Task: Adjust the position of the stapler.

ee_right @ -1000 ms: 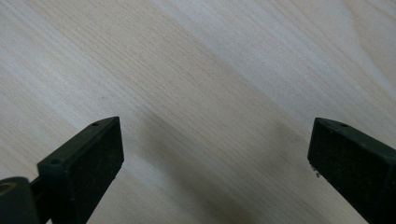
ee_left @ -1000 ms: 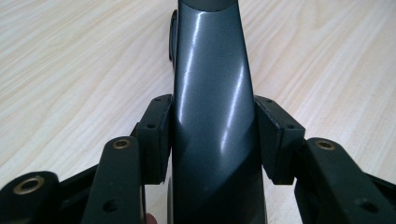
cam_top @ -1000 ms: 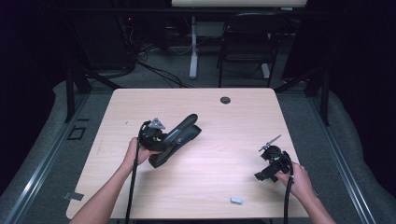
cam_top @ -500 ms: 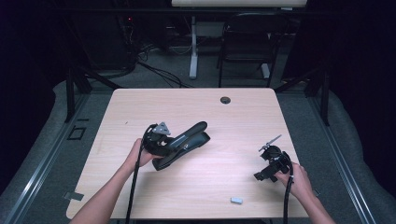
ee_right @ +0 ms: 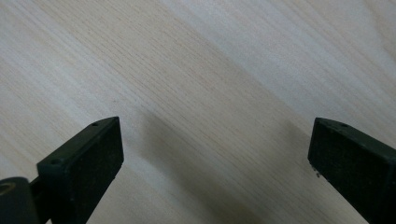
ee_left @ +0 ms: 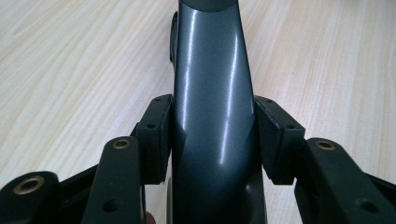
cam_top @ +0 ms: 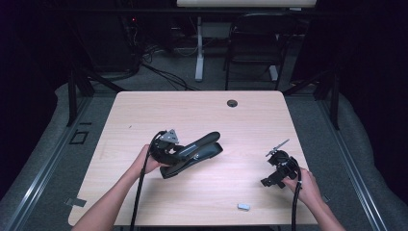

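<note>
A black stapler (cam_top: 199,150) lies slanted at the middle of the wooden table (cam_top: 192,110), its nose pointing right and a little away from me. My left gripper (cam_top: 179,155) is shut on its rear half. In the left gripper view both pads (ee_left: 156,135) press the sides of the stapler's glossy dark grey top arm (ee_left: 210,93), and my left gripper (ee_left: 212,137) looks along it. My right gripper (cam_top: 270,182) rests low over the table at the right. My right gripper (ee_right: 215,158) stands open over bare wood, nothing between its pads (ee_right: 88,158).
A small pale grey piece (cam_top: 243,207) lies near the table's front edge, right of centre. A round black cable grommet (cam_top: 232,103) sits at the far edge. Behind the table stand a chair (cam_top: 252,43) and desk legs (cam_top: 198,48) on the dark floor.
The left hand has shifted slightly right and toward me with the stapler, which has swung to a flatter slant. The right gripper has stayed where it was.
</note>
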The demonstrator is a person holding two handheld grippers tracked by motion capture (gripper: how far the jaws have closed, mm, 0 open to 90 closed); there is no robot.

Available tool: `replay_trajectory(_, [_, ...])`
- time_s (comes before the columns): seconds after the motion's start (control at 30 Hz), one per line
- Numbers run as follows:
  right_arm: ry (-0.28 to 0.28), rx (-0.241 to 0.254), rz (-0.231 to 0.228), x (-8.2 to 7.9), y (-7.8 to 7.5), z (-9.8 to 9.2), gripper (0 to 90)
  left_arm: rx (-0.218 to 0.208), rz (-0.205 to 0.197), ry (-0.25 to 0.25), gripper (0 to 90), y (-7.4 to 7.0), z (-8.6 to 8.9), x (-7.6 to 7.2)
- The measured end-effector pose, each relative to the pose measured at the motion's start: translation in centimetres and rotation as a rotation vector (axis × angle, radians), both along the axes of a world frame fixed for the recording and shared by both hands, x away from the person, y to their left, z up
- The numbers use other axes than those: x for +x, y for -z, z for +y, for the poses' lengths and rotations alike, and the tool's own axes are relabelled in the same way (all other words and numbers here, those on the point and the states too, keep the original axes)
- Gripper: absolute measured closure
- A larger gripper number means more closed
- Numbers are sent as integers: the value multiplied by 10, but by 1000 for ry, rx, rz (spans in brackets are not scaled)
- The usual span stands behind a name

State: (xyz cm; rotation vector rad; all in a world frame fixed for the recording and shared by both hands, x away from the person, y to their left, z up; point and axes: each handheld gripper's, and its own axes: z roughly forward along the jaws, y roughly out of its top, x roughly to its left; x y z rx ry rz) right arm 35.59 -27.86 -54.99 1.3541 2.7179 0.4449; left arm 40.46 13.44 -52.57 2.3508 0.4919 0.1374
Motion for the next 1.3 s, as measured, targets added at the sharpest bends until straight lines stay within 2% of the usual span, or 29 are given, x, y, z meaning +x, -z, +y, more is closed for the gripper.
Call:
replay_trajectory(0.1, [6,10,0,0,0,1,29,5,0,12,517,0,-3,-2])
replay_trajectory(0.13, [34,45,-19,-2,3,2,29,3,-3,15,517,0,-3,-3])
replay_trajectory(0.17, [27,42,-18,-2,3,2,29,9,-6,18,518,0,-4,-4])
replay_trajectory(0.2, [-7,-2,-2,-1,-2,2,29,0,0,29,517,0,-4,-4])
replay_trajectory(0.33, [-13,5,-19,-3,-4,3,31,-3,-1,47,518,0,-7,-7])
replay_trajectory(0.37, [-24,-11,-22,-4,-6,4,31,2,0,54,517,0,-8,-7])
replay_trajectory(0.4, [-36,-14,-16,-5,-8,5,33,3,3,61,518,0,-8,-7])
replay_trajectory(0.47, [-44,-8,-33,-6,-11,5,43,2,2,70,517,0,-9,-8])
replay_trajectory(0.5, [-6,58,-65,-9,-9,8,48,-1,-1,74,518,0,-10,-9])
replay_trajectory(0.53, [-10,59,-75,-10,-10,8,55,-2,1,81,517,0,-10,-9])
replay_trajectory(0.57, [-57,42,-48,-8,-16,10,66,-10,-5,80,518,1,-11,-10])
replay_trajectory(0.6, [-57,42,-48,-8,-16,10,66,-11,-2,88,518,1,-11,-10])
replay_trajectory(0.63, [-73,53,-61,-10,-17,13,76,-11,-4,93,517,1,-12,-11])
replay_trajectory(0.67, [-95,54,-56,-10,-19,14,74,-12,-1,102,518,1,-13,-12])
replay_trajectory(0.7, [-95,54,-56,-10,-19,14,74,-9,0,107,518,1,-14,-12])
replay_trajectory(0.73, [-99,91,-58,-11,-19,16,70,-7,1,112,518,1,-16,-13])
replay_trajectory(0.93, [-118,113,-55,-10,-21,17,80,-6,15,167,517,0,-25,-18])
replay_trajectory(1.0, [-119,142,-83,-11,-24,17,117,-10,15,178,517,0,-29,-20])
replay_trajectory(1.07, [-113,180,-107,-12,-28,16,120,-7,14,189,517,0,-32,-22])
replay_trajectory(1.13, [-116,196,-130,-13,-31,16,117,7,6,186,516,-1,-35,-24])
replay_trajectory(1.17, [-113,209,-139,-14,-32,17,117,-5,15,196,516,0,-36,-24])
replay_trajectory(1.27, [-128,211,-164,-15,-35,20,117,-2,8,193,515,0,-38,-25])
replay_trajectory(1.3, [-138,218,-184,-16,-38,23,123,17,16,194,515,-2,-39,-26])
